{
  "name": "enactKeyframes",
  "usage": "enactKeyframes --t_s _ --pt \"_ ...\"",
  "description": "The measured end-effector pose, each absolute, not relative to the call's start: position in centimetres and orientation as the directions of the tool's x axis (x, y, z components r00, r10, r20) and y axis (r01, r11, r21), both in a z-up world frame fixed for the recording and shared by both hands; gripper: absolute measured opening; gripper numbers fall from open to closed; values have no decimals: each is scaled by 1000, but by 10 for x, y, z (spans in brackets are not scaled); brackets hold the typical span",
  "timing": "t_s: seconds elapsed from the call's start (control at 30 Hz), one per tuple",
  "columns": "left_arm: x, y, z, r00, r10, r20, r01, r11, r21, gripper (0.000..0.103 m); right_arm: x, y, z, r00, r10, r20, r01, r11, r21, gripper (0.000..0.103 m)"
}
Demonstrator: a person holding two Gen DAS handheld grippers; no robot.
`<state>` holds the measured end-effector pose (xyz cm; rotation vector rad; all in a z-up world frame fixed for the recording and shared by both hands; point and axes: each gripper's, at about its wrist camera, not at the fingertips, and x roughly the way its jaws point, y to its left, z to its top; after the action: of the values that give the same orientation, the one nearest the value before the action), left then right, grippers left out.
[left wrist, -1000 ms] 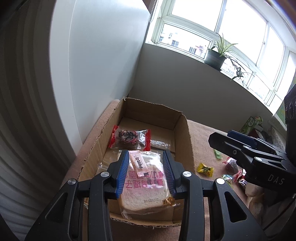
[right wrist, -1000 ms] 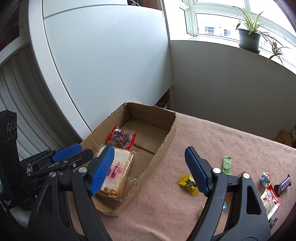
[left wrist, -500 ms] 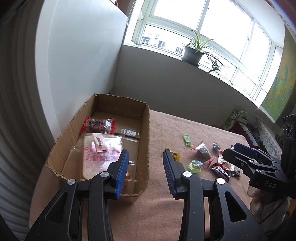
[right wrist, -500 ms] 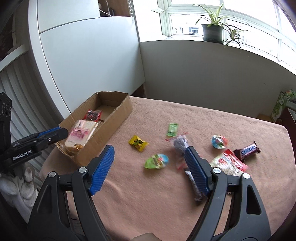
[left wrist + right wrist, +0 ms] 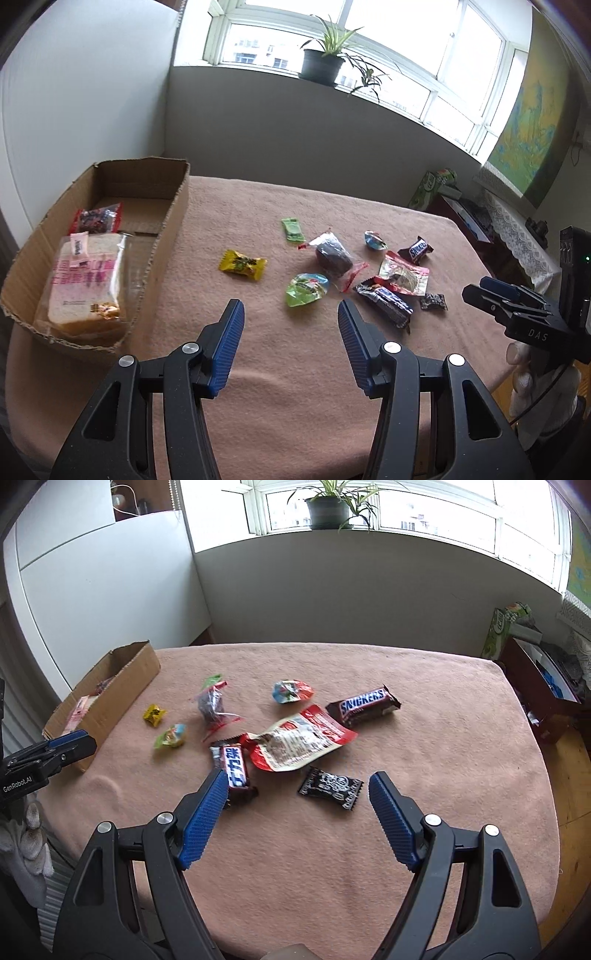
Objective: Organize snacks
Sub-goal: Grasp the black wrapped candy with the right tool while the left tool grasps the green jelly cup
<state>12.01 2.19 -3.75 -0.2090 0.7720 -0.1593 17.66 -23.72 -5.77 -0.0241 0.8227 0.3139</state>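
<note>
Bread (image 5: 86, 280) released, both hand-held grippers withdrawn (empty)

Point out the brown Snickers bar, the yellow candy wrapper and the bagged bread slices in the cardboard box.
Brown Snickers bar (image 5: 363, 705), right wrist view, middle of the logo.
Yellow candy wrapper (image 5: 242, 264), left wrist view, wrapper centre.
Bagged bread slices (image 5: 85, 284), left wrist view, pink printed front.
</note>
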Motion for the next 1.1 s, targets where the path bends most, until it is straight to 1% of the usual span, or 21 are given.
enactKeyframes --t_s 0.17,0.43,0.6,0.83,1.1 --pt "134 3 -54 670 -226 -707 92 970 -224 52 187 -251 -79 609 243 -755 -283 956 79 81" --pt "157 -5 -71 640 -226 -735 116 973 -198 52 211 -253 -103 570 227 -790 -324 945 38 81" --pt "167 -7 -82 624 -224 -749 117 974 -193 55 220 -248 -107 566 225 -793 -372 928 -3 81" --pt "180 -10 -92 609 -221 -762 119 975 -187 55 235 -239 -111 540 244 -805 -427 904 -13 81" --pt "190 -11 -96 597 -220 -771 122 975 -184 55 239 -236 -120 496 276 -824 -464 885 17 81"
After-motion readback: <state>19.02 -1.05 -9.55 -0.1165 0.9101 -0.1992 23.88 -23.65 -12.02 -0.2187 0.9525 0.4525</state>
